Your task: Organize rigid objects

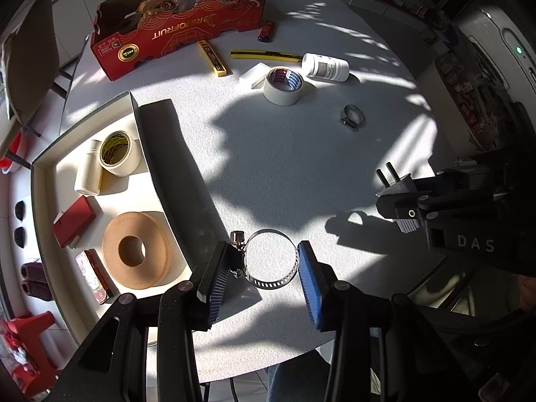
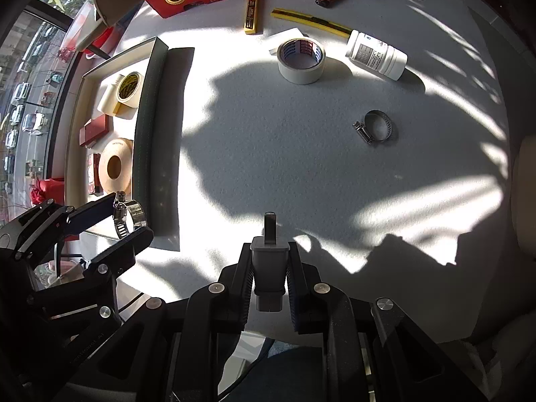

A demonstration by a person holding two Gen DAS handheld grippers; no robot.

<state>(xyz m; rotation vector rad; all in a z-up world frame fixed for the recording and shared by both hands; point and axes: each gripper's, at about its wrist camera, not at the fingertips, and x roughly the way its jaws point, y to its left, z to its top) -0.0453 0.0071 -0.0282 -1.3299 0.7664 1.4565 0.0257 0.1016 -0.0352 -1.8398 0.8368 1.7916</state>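
- Sunlit white table (image 1: 284, 174): wide bare surface ahead of both tongs.
- Left gripper (image 1: 264, 268) clamps large hose clamp (image 1: 271, 258), beside tray wall (image 1: 147, 154).
- Right gripper (image 2: 268, 278) closed on black plug (image 2: 269, 264), above table's near edge.

Silver hose clamp (image 1: 271, 259) with slotted band, held between left gripper (image 1: 264, 268) pads: one black and ribbed, one blue. Dark grey plug adapter (image 2: 269, 268) between black ribbed pads of right gripper (image 2: 269, 278). Speckled light grey table (image 1: 284, 167), patterned by sun and shadow. Left of left gripper: cream tray (image 1: 43, 181) with tan ring (image 1: 135, 249), red box (image 1: 73, 221), cream tape roll (image 1: 119, 154). Ahead: white tape roll (image 1: 283, 85) with red-and-blue printed core, white bottle (image 1: 325, 67), yellow cutter (image 1: 264, 55), red carton (image 1: 177, 23) with gold print.
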